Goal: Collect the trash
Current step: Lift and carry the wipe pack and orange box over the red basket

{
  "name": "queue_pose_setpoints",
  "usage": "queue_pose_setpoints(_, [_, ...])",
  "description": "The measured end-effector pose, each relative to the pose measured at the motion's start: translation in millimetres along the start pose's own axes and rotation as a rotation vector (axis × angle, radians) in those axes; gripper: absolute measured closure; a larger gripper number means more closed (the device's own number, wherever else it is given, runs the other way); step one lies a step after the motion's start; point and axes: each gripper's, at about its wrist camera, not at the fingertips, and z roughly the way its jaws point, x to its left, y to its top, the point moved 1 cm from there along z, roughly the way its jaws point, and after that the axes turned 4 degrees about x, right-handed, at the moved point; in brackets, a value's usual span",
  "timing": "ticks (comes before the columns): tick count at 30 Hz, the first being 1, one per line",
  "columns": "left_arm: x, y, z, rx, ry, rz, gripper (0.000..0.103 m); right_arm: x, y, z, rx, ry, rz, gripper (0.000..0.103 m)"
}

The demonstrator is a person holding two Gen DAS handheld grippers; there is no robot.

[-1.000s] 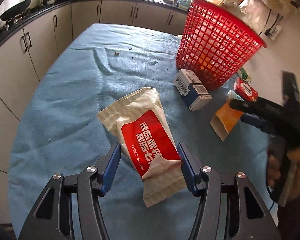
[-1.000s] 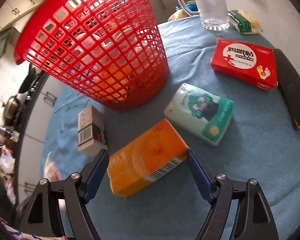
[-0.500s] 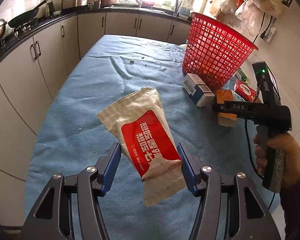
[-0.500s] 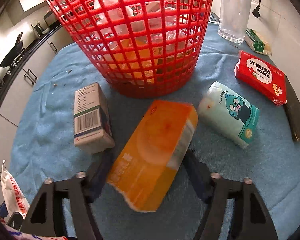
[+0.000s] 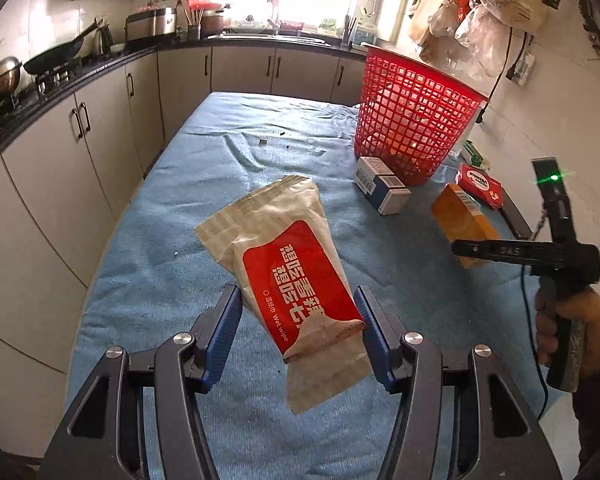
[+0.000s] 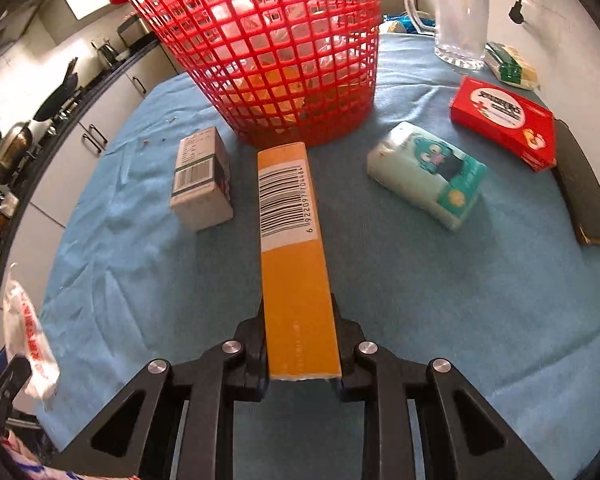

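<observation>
Blue cloth is covering the worktop (image 6: 440,300), and everything is sitting on it or hanging above it. Toward the far end the red mesh basket (image 6: 268,48) is standing upright, already holding some wrappers. The left gripper (image 5: 298,332) is carrying the wet-wipe pouch (image 5: 288,276) clear of the cloth, its fingers (image 5: 226,320) pinching the pouch's lower end from both sides. The right gripper (image 6: 300,344) is closing its fingers on the orange box (image 6: 292,248), which is standing on its narrow edge with the barcode face up, its far end lying just short of the basket's foot. Left of the orange box, a white carton (image 6: 200,180) is resting near the basket. To the right, a teal tissue pack (image 6: 428,172) and a red flat box (image 6: 504,120) are lying well apart from the grippers. A glass mug (image 6: 460,12) is standing beyond them.
</observation>
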Motion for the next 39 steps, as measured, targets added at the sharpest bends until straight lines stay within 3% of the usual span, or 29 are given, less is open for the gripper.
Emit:
queue_pose_setpoints(7, [-23, -4, -21, -0.051, 0.048, 0.060, 0.046, -5, -26, -37, -0.052, 0.055, -0.038, 0.079])
queue_pose_setpoints(18, [-62, -7, -48, -0.147, 0.198, 0.180, 0.046, -2, -59, -95, -0.184, 0.065, -0.126, 0.079])
queue_pose_setpoints(28, [-71, -2, -51, -0.152, 0.226, 0.193, 0.046, -1, -72, -121, -0.255, 0.065, -0.177, 0.079])
queue_pose_setpoints(39, [-78, 8, -52, -0.158, 0.243, 0.209, 0.046, -19, -67, -128, -0.279, 0.093, -0.148, 0.079])
